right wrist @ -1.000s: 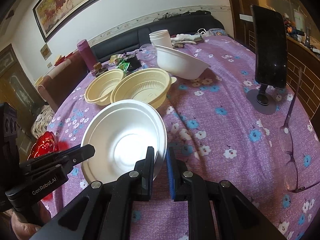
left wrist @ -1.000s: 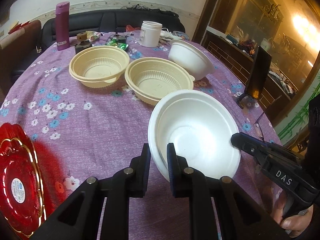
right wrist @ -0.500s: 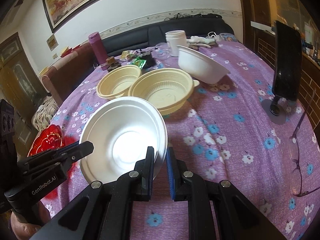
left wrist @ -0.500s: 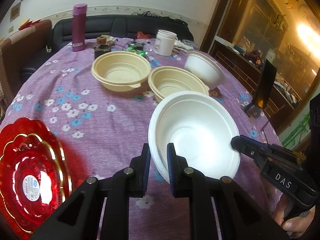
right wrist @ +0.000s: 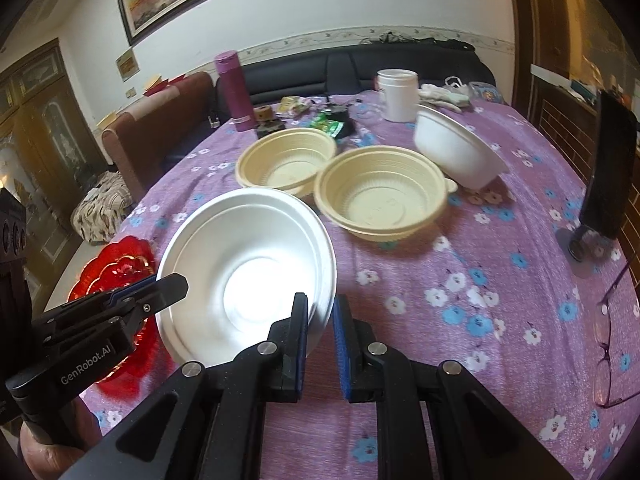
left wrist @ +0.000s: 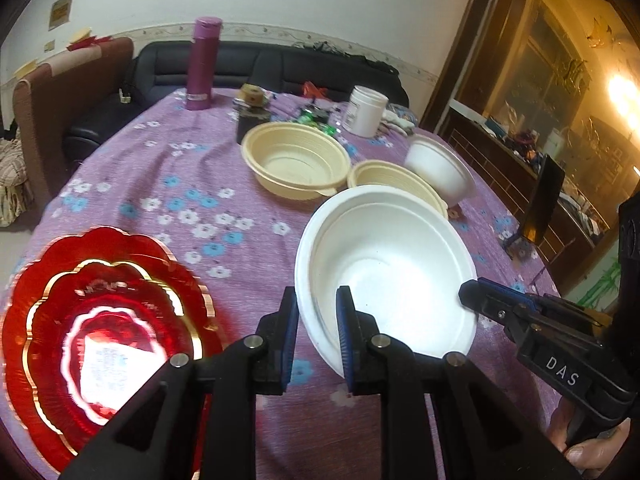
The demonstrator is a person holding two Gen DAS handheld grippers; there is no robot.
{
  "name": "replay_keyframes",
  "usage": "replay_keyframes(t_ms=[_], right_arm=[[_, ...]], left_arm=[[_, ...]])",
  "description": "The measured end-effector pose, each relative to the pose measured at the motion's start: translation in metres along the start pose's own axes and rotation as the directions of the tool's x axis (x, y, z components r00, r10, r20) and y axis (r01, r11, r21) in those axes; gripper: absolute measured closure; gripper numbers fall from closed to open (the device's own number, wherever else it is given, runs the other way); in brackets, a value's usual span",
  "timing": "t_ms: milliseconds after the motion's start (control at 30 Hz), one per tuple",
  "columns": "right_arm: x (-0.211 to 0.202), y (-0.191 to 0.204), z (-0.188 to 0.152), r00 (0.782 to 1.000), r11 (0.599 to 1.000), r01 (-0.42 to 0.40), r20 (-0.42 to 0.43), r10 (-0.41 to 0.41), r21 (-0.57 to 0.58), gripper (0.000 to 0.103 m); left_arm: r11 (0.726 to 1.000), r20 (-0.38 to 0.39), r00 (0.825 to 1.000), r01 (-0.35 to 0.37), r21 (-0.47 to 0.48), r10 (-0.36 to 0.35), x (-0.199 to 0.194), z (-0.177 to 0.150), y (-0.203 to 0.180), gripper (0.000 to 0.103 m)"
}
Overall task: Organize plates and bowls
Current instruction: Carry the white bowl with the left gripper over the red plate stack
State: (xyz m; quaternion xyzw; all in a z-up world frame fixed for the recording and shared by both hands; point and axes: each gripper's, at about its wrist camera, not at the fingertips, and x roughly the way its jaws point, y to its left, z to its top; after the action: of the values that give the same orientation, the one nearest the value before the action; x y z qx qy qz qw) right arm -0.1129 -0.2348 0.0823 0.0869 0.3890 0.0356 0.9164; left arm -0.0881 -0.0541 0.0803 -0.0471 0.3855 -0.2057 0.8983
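You hold the white bowl (left wrist: 384, 268) up off the table (left wrist: 160, 184) with both grippers at once, and it tilts with its open side toward you. Your left gripper (left wrist: 317, 334) has its jaws narrow around the bowl's near-left rim, one finger outside the wall and one inside; the jaws are just starting to open, though the rim is still between the pads. Your right gripper (right wrist: 321, 342) is clamped narrow on the opposite part of the rim, which shows in the right wrist view as the bowl's lower right edge. Beyond the white bowl sit two cream bowls (right wrist: 286, 160) (right wrist: 382, 196) side by side on the purple flowered tablecloth (right wrist: 480, 280), and just beside the right-hand one rests a second white bowl (right wrist: 456, 150), tipped on its side. To the left of the held bowl, near the table's edge, lies a red plate (left wrist: 96, 332) with gold trim. Far behind the bowls stand a magenta bottle (left wrist: 204, 64) and a white jar (left wrist: 366, 110).
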Motion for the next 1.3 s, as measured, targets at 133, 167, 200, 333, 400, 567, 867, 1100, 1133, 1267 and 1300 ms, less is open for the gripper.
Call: replay_keyframes(t_ms=[133, 167, 200, 333, 400, 567, 867, 1100, 1133, 1267, 1300], right_arm=[[-0.002, 0.023, 0.005, 1.0, 0.999, -0.028, 0.007, 0.028, -0.04, 0.088], [-0.003, 0.03, 0.006, 0.999, 0.998, -0.037, 0.01, 0.038, -0.053, 0.088], [-0.002, 0.034, 0.007, 0.999, 0.997, -0.044, 0.01, 0.045, -0.061, 0.088], [0.003, 0.063, 0.01, 0.996, 0.99, -0.093, -0.005, 0.093, -0.102, 0.087], [0.007, 0.081, 0.011, 0.994, 0.985, -0.113, -0.01, 0.113, -0.13, 0.087], [0.024, 0.116, 0.007, 0.986, 0.971, -0.164, -0.05, 0.157, -0.172, 0.087], [0.058, 0.165, -0.009, 0.978, 0.947, -0.194, -0.125, 0.167, -0.255, 0.087], [0.078, 0.178, -0.015, 0.975, 0.941, -0.196, -0.159, 0.157, -0.275, 0.087], [0.078, 0.178, -0.015, 0.975, 0.942, -0.195, -0.158, 0.156, -0.274, 0.087], [0.078, 0.18, -0.015, 0.975, 0.941, -0.196, -0.159, 0.156, -0.275, 0.087], [0.078, 0.18, -0.015, 0.974, 0.941, -0.197, -0.161, 0.157, -0.275, 0.087]], left_arm=[[0.999, 0.039, 0.999, -0.03, -0.018, 0.03, -0.02, 0.0, 0.019, 0.082], [0.999, 0.046, 0.998, -0.036, -0.024, 0.037, -0.024, -0.001, 0.024, 0.082], [0.998, 0.054, 0.997, -0.047, -0.031, 0.049, -0.029, -0.001, 0.029, 0.082], [0.994, 0.08, 0.992, -0.088, -0.069, 0.094, -0.048, -0.007, 0.055, 0.082], [0.989, 0.083, 0.99, -0.11, -0.093, 0.118, -0.055, -0.011, 0.069, 0.082], [0.973, 0.067, 0.981, -0.169, -0.157, 0.181, -0.064, -0.026, 0.104, 0.082], [0.942, 0.007, 0.97, -0.234, -0.238, 0.243, -0.06, -0.048, 0.148, 0.082], [0.935, 0.0, 0.964, -0.256, -0.244, 0.264, -0.057, -0.053, 0.156, 0.082], [0.935, 0.0, 0.964, -0.258, -0.243, 0.266, -0.057, -0.053, 0.156, 0.082], [0.933, 0.0, 0.963, -0.26, -0.249, 0.268, -0.057, -0.054, 0.157, 0.082], [0.932, 0.0, 0.962, -0.263, -0.248, 0.272, -0.056, -0.054, 0.158, 0.082]])
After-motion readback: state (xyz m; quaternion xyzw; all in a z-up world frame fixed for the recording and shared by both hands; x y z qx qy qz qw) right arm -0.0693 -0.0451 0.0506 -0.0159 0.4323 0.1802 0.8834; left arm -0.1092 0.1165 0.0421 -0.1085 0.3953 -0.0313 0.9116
